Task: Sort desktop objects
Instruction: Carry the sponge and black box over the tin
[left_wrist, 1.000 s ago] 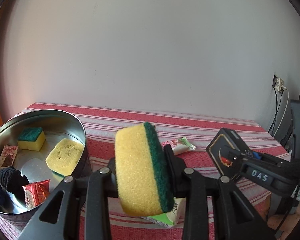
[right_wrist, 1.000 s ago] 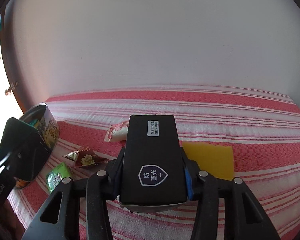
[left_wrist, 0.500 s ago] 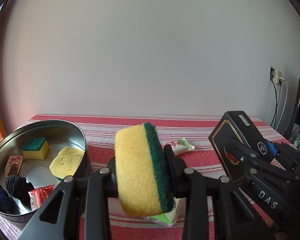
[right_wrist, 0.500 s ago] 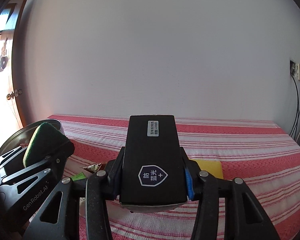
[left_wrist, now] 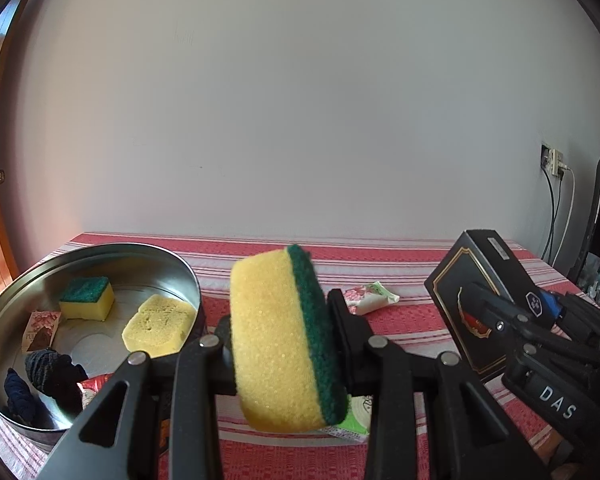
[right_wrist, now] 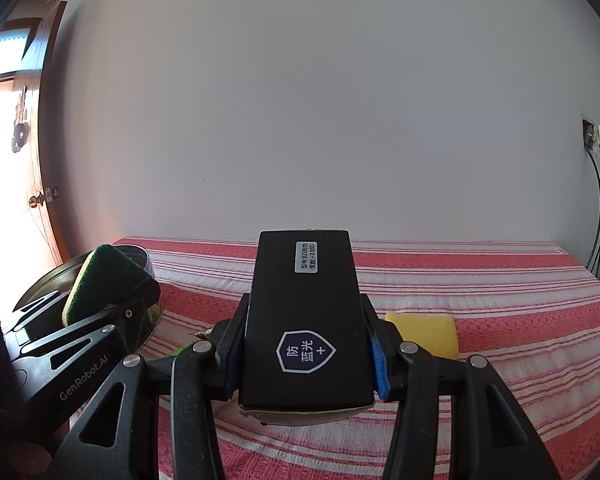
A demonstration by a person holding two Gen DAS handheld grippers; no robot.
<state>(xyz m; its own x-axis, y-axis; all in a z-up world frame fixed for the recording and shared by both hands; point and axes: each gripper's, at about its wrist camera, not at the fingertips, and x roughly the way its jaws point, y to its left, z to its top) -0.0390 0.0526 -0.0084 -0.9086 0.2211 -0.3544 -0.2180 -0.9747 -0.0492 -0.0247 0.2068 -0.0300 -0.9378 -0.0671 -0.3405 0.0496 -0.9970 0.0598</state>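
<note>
Two grippers are loaded above the striped tablecloth (right_wrist: 500, 276). "GenRobot.AI" marks the left gripper (left_wrist: 284, 344), clamped on a yellow-green sponge (left_wrist: 276, 340); "DAS" marks the right gripper (right_wrist: 304, 356), squeezing a black box (right_wrist: 304, 320) bearing a "防蓝光+" shield. Left sits a round tin (left_wrist: 180, 268) with sponges. A yellow sponge (right_wrist: 424, 332) lies beyond the box.

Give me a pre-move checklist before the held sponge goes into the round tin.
1. Left tongs clamped on the held sponge: ok.
2. Right tongs clamped on the black box: ok.
3. Round tin open, no lid: ok.
4. Bare floor left in the tin among two sponges, packets and dark cloth: ok.
5. Right tongs clear of the way from sponge to tin: ok, they are on the other side.
6. Held sponge already over the tin: not ok.
</note>
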